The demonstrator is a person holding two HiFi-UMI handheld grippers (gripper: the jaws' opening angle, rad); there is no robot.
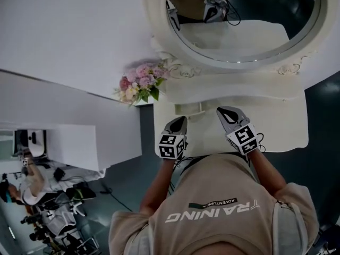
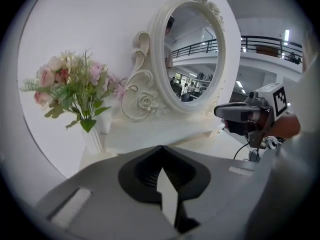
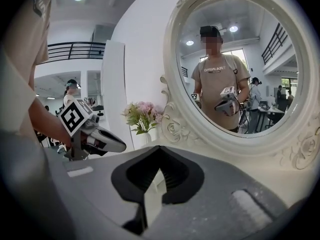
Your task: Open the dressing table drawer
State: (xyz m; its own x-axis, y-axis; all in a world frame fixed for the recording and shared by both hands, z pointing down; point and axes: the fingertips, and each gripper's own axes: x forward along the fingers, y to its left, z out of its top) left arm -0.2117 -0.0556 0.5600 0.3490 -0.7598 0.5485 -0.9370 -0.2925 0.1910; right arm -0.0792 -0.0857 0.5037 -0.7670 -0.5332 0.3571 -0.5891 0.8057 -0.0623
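The cream dressing table (image 1: 276,122) stands against a white wall, with an oval carved mirror (image 1: 249,33) above it. A small cream ledge (image 1: 189,109) juts from its near left part; I cannot tell if it is the drawer front. My left gripper (image 1: 182,119) hangs over the table's near edge, its jaws shut with nothing between them (image 2: 161,147). My right gripper (image 1: 220,111) is beside it to the right, also shut and empty (image 3: 159,147). Each gripper shows in the other's view: the right gripper (image 2: 220,112) and the left gripper (image 3: 122,146). Neither touches the table.
A white vase of pink flowers (image 1: 141,84) sits at the table's left end (image 2: 75,91). A white partition (image 1: 69,137) stands to the left, with people and equipment (image 1: 37,190) beyond it. Dark floor (image 1: 325,116) runs along the table's right side.
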